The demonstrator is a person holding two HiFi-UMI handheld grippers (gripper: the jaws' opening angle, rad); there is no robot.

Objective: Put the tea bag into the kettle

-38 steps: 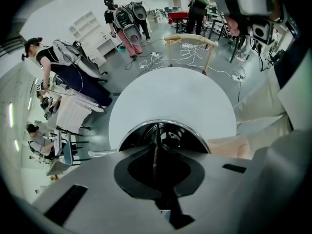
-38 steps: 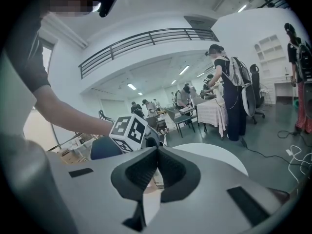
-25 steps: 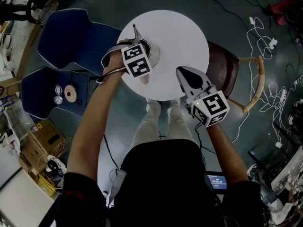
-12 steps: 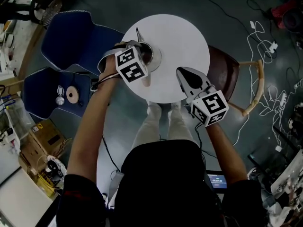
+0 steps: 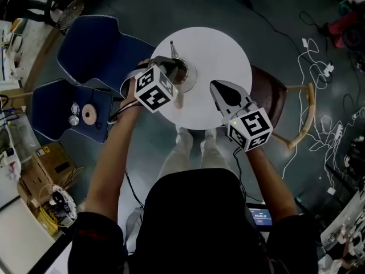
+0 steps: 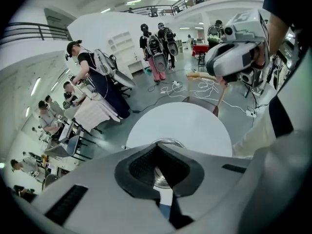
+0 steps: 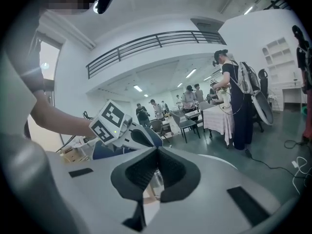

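Both my pairs of jaws were closed, tip against tip, and I could see nothing clamped in either. My left gripper (image 6: 157,149) hung directly over the kettle (image 5: 185,72), whose metal rim showed through the gap behind the pads. My right gripper (image 7: 156,151) was off to the kettle's right, pointing toward it across the round table (image 5: 222,50).

A pale pinkish scrap lay on the table just beside the kettle, on the side nearest me. I took it for the tea bag (image 5: 178,100), though it was too small for me to be sure. By that reading it was not yet in the kettle, nor in my grip, so the task had hardly begun.

Several things could have gone wrong from there. The bag lay flat and close to the table's edge, so jaws coming down shut or at a slant could have pushed it off instead of pinching it. My left gripper sat so close above the kettle that a careless turn might have knocked it. I also could not tell whether the kettle's mouth was open; a lid left on would have blocked the drop.
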